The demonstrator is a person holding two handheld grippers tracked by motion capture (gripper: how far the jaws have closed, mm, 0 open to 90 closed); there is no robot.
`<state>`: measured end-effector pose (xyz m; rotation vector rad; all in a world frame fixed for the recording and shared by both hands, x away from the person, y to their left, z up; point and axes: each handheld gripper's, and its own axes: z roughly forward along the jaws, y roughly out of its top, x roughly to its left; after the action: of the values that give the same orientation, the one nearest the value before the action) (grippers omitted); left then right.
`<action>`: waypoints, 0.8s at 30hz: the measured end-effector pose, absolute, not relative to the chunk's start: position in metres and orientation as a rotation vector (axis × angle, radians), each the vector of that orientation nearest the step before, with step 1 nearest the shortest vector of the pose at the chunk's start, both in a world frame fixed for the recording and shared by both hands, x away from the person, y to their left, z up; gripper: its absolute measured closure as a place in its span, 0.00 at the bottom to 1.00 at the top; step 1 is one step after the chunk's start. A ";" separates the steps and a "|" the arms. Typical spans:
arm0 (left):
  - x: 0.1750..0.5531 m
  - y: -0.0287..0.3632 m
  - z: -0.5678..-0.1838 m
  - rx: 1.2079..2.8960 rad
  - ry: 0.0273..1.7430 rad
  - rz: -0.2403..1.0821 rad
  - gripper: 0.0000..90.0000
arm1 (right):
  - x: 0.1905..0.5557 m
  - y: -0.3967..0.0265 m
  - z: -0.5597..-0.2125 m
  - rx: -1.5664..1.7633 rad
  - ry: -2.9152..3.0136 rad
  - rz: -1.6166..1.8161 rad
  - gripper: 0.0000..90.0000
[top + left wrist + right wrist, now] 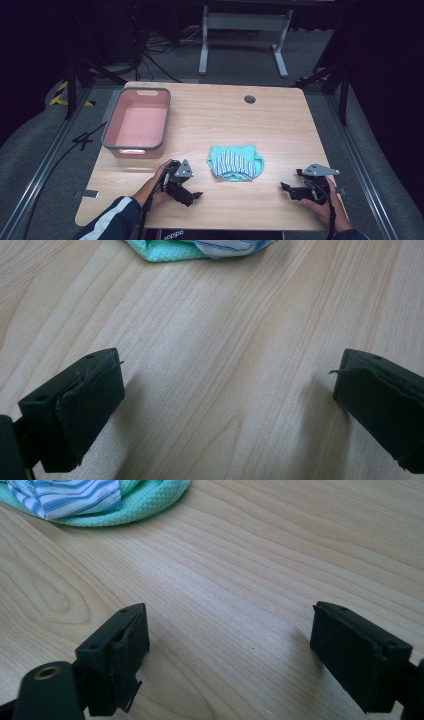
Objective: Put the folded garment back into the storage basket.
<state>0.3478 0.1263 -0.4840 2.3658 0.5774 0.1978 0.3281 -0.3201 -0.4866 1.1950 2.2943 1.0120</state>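
- High view is showing the left claw (192,196) and right claw (288,190) resting low over the bench (210,112), each with jaws standing wide apart and gripping nothing.
- Lying between them is a folded green and striped cloth (235,163).
- Sitting at the far left is a pink bin (137,122).

Both tongs, left (192,196) and right (287,189), rest low, jaws wide apart.
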 end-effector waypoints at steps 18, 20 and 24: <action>0.348 0.130 -0.480 2.372 0.564 0.198 0.08 | 0.330 -0.320 -0.485 1.202 2.314 0.990 0.17; 0.349 0.130 -0.478 2.374 0.556 0.212 0.19 | 0.330 -0.320 -0.484 1.212 2.313 0.993 0.19; 0.355 0.128 -0.474 2.373 0.579 0.209 0.22 | 0.331 -0.319 -0.478 1.202 2.324 1.041 0.28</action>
<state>0.3550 0.1276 -0.4738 2.3727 0.5791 0.2093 0.3315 -0.3186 -0.4781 1.2019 2.3237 1.0411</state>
